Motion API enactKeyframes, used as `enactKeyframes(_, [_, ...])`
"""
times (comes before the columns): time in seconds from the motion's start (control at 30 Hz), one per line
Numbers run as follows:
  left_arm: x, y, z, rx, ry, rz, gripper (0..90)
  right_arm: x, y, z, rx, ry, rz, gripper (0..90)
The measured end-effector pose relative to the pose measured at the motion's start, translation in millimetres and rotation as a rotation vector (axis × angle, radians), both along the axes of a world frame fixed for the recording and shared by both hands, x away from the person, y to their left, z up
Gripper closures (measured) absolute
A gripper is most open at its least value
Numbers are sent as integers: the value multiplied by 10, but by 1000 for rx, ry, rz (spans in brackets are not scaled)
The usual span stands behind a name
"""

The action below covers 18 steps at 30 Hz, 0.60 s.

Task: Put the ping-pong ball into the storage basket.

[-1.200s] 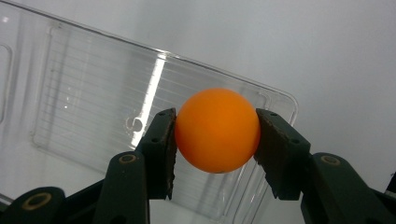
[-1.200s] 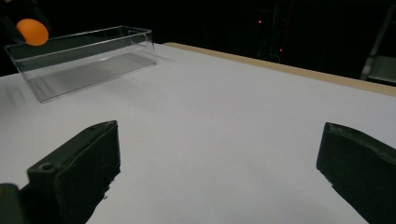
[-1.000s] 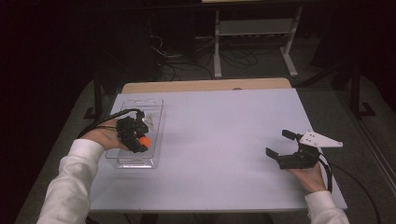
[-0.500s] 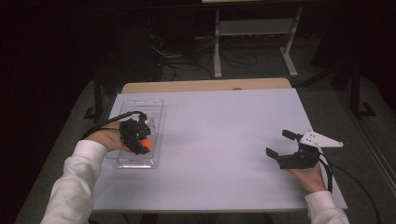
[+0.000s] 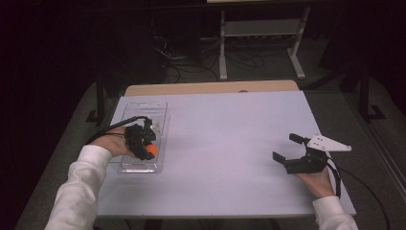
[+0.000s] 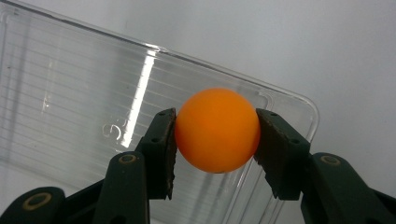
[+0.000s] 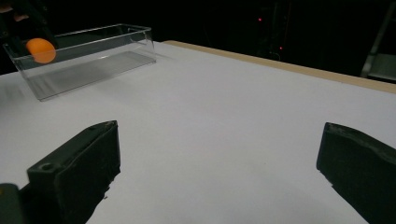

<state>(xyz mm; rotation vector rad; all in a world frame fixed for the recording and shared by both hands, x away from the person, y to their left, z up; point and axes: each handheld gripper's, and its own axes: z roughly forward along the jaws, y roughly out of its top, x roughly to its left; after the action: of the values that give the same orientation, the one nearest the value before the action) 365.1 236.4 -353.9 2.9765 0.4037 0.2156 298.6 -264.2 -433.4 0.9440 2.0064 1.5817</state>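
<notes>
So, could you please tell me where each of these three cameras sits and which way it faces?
High view: fixed above the person's side, looking forward and down on the white table; both sleeved forearms, left gripper and right gripper show.
Left gripper view: rides that gripper, looking down into the clear bin; its jaws clamp the orange ball.
Right gripper view: looks low across the table; its jaws stand wide apart.
All three share the ball and bin.
</notes>
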Motion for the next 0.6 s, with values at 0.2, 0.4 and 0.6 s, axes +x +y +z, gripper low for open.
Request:
enactKeyframes(0.2, [8, -4, -39, 1, 13, -2, 511, 2, 3, -3, -1, 1, 0, 0])
enactKeyframes(0.4, [23, -7, -82, -1, 22, 0, 511, -4, 5, 1, -4, 1, 1, 0])
enactKeyframes(0.6, [38, 7, -157, -12, 29, 7, 511, -2, 4, 0, -3, 0, 3, 0])
